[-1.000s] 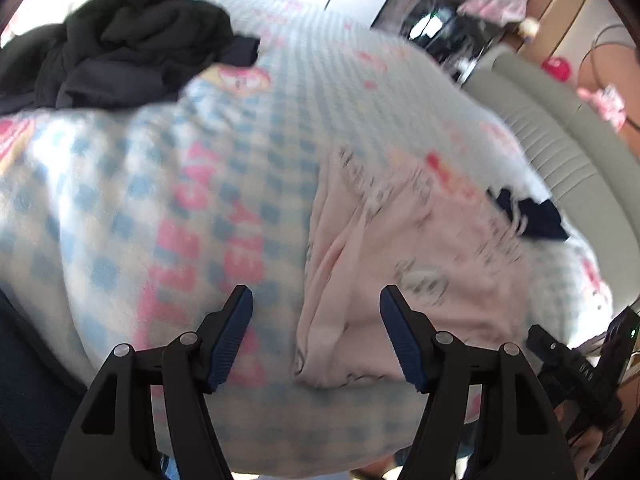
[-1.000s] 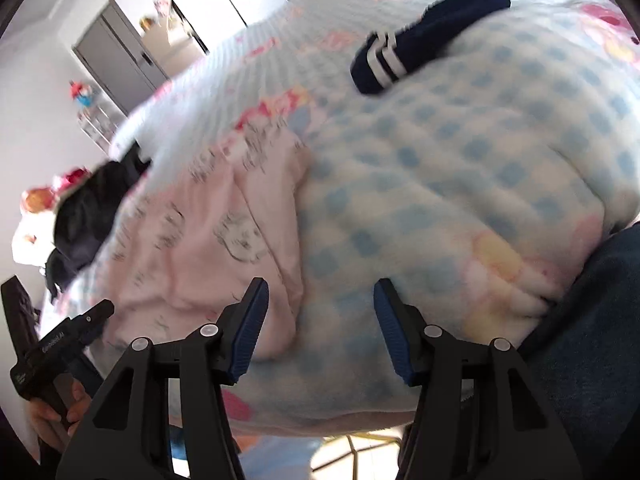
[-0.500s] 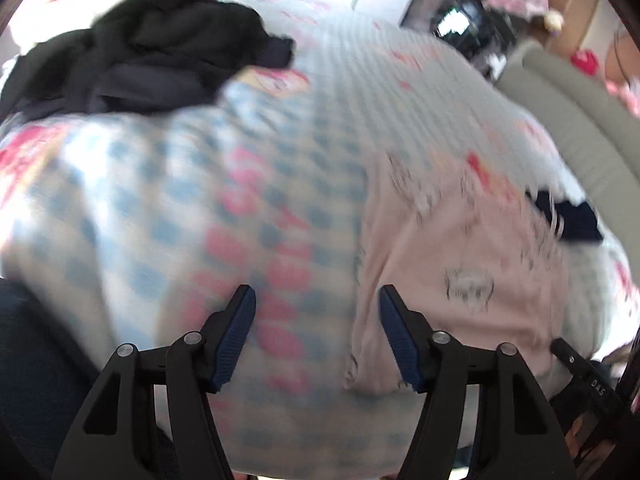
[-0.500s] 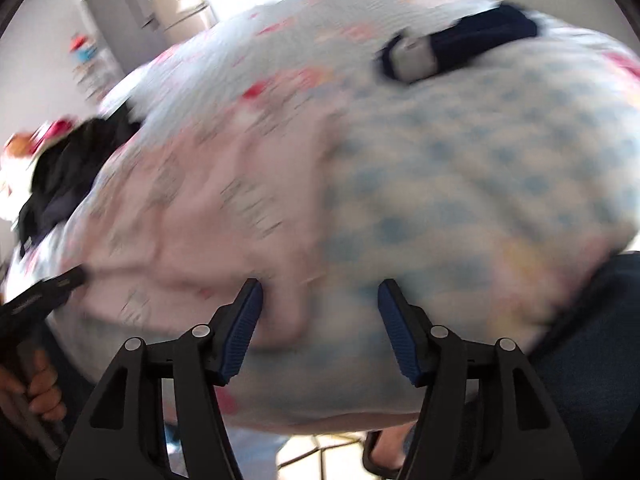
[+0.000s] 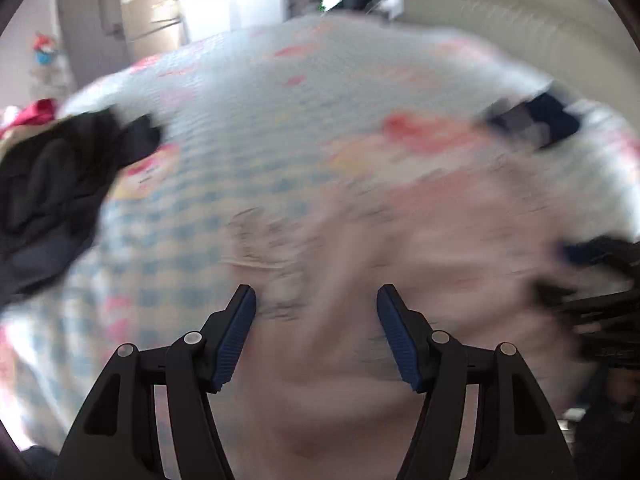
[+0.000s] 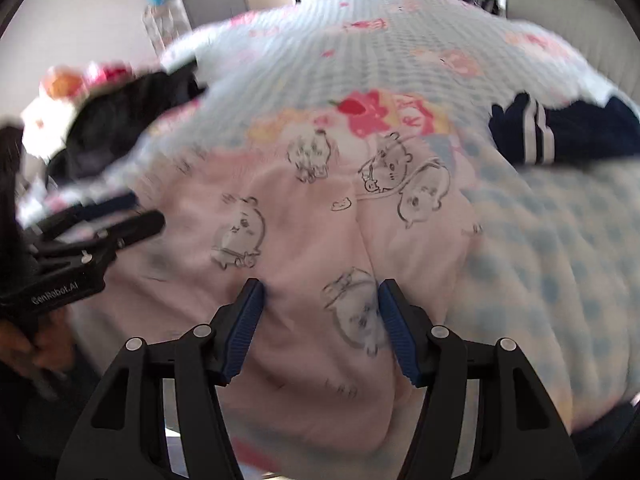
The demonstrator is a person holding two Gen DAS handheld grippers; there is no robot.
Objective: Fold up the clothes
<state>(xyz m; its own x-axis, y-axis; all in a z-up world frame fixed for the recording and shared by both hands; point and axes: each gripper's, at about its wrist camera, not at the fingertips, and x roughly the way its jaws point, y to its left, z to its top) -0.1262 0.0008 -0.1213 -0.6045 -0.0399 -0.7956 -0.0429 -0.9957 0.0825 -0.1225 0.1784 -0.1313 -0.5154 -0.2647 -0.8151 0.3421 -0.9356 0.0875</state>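
A pale pink garment (image 5: pixel 400 240) (image 6: pixel 300 220) printed with cartoon animals lies spread on the blue-checked bedspread (image 5: pixel 240 128) (image 6: pixel 560 264). My left gripper (image 5: pixel 316 292) hovers over the garment's left part, its jaws wide and opening slightly, with nothing pinched. My right gripper (image 6: pixel 320 286) hangs open above the garment's near right part, a printed animal showing between its fingers. Each gripper appears in the other's view: the left gripper (image 6: pixel 136 214) at the garment's left edge, the right gripper (image 5: pixel 580 268) blurred at the right.
A heap of black clothes (image 5: pixel 52 188) (image 6: pixel 120 120) lies on the bed's left side. A navy piece with white stripes (image 5: pixel 536 120) (image 6: pixel 560 136) rests at the far right. A grey padded headboard (image 5: pixel 500 12) runs behind the bed.
Both grippers have swung and rolled inward over the pink garment, which now lies under both pairs of fingers. Both stay open, and the garment has not moved.
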